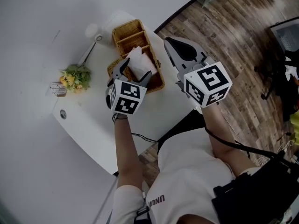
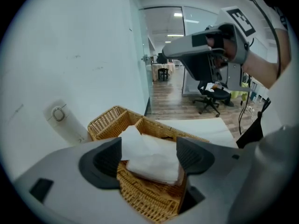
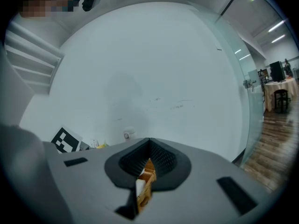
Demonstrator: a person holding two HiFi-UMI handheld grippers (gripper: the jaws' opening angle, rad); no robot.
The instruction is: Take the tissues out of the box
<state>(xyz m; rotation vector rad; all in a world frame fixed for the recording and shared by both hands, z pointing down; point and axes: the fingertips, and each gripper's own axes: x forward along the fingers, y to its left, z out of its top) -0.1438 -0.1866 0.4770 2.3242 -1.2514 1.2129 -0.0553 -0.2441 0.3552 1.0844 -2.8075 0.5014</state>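
On the white table [image 1: 93, 125] a wicker basket [image 1: 125, 28] holds the folded tissues [image 2: 154, 160], one corner standing up. The left gripper [image 2: 148, 155] straddles them, jaws wide apart and pads not pressing. The right gripper [image 3: 148, 148] is closed on nothing, off to the side. Best to pinch only that raised corner, so one sheet lifts cleanly.

White tissues [image 2: 154, 158] lay in a soft stack inside the brown woven box [image 2: 108, 121], with one corner sticking up.
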